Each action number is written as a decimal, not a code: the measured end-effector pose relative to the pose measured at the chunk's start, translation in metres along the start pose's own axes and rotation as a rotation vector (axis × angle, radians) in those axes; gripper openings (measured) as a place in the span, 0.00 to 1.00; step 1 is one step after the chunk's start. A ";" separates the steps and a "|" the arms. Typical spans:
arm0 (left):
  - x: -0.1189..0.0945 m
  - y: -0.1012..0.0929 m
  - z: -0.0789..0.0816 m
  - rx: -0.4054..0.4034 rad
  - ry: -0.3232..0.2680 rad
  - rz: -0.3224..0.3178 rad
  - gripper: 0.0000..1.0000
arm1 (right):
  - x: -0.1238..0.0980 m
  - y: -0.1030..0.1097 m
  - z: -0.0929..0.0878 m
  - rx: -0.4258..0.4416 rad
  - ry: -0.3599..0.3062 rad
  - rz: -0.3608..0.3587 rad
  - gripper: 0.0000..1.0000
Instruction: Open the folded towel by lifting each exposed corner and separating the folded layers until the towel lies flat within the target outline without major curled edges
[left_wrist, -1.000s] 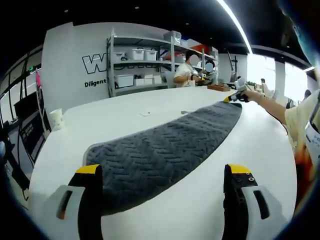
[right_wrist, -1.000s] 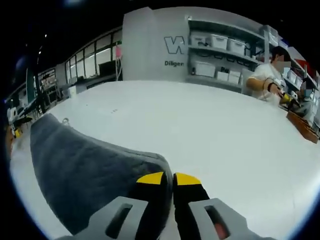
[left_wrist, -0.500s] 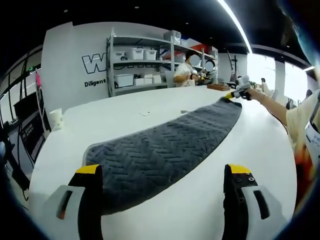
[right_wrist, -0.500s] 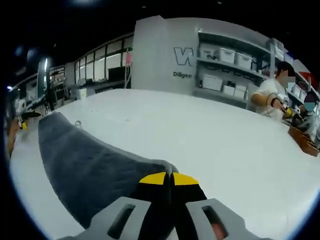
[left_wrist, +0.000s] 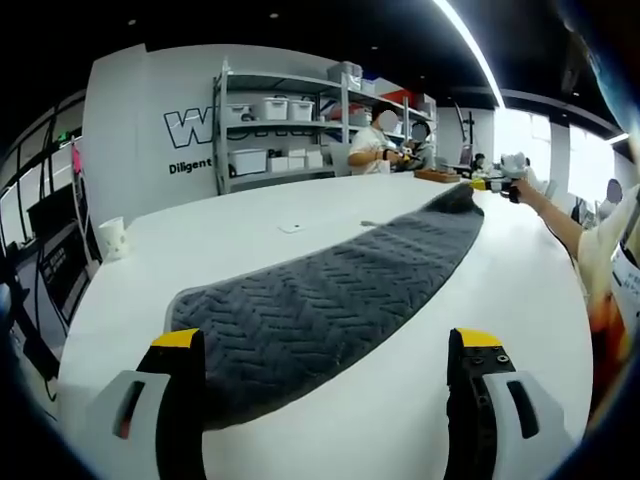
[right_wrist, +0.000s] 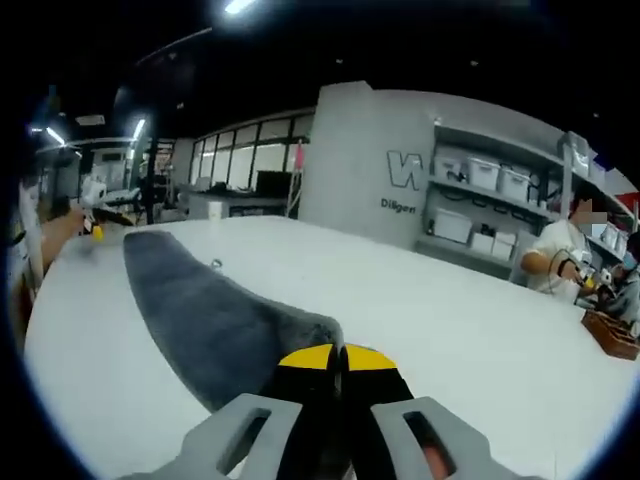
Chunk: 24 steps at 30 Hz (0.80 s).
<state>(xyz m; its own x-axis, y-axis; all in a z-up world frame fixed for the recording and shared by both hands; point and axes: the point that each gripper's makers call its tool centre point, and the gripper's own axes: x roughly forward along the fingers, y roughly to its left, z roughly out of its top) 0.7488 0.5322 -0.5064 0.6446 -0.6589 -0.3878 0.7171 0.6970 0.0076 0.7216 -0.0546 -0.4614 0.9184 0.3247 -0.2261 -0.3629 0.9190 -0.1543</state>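
Observation:
A long dark grey towel (left_wrist: 320, 300) with a herringbone weave lies folded in a strip on the white table (left_wrist: 230, 235). My left gripper (left_wrist: 325, 345) stands open above the table at the towel's near end, its left jaw over the towel, its right jaw beside it. At the far end my right gripper (left_wrist: 492, 184) holds the towel's corner raised off the table. In the right gripper view the right gripper (right_wrist: 337, 352) is shut on that corner of the towel (right_wrist: 215, 310), and the left gripper (right_wrist: 95, 228) shows far off.
A white paper cup (left_wrist: 112, 238) stands at the table's far left edge. Shelves with white bins (left_wrist: 275, 135) line the back wall. People (left_wrist: 372, 145) work at the table's far side, near a wooden tray (right_wrist: 608, 335). A person's forearm (left_wrist: 560, 225) reaches in from the right.
My right gripper has lifted the towel's far corner up off the table and carried it further away. The left gripper has stayed still.

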 end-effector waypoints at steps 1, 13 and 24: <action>0.000 0.000 0.000 0.000 0.000 0.000 1.00 | -0.003 0.001 0.002 -0.002 -0.011 0.003 0.00; 0.000 -0.002 0.000 0.004 0.004 -0.002 1.00 | -0.039 0.038 -0.006 -0.034 -0.045 0.148 0.00; 0.002 -0.006 0.001 0.004 0.001 -0.017 1.00 | -0.044 0.058 -0.066 -0.099 0.207 0.223 0.00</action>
<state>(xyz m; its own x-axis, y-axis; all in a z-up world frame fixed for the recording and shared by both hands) 0.7460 0.5270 -0.5066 0.6319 -0.6705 -0.3889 0.7290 0.6845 0.0043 0.6495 -0.0306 -0.5239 0.7662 0.4541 -0.4547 -0.5750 0.8004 -0.1696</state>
